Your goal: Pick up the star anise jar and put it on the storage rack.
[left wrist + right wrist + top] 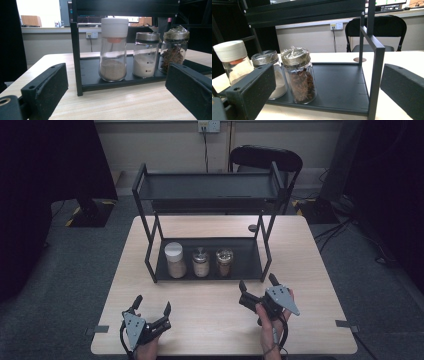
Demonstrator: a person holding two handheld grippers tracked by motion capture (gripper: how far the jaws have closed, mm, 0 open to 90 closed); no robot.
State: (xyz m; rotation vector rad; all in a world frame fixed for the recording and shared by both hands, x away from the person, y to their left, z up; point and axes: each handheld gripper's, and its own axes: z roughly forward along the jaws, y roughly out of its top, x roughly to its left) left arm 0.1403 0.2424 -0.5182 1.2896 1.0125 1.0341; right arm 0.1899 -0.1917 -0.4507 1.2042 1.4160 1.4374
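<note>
The left gripper (pixel 151 306) is held in the person's left hand (pixel 148 349) at the bottom left of the high view. Its two black jaws stand wide apart, with nothing between them. The right gripper (pixel 258 283) is held in the right hand (pixel 268 329), further forward. Its jaws are also spread wide, and the space between them is empty. Both grippers point forward.

Two black hand-held grippers

Left hand-held gripper (pixel 151 304) and right hand-held gripper (pixel 258 282): blocky black jaws, grey three-cornered screwed top plates, trailing black cables.
</note>
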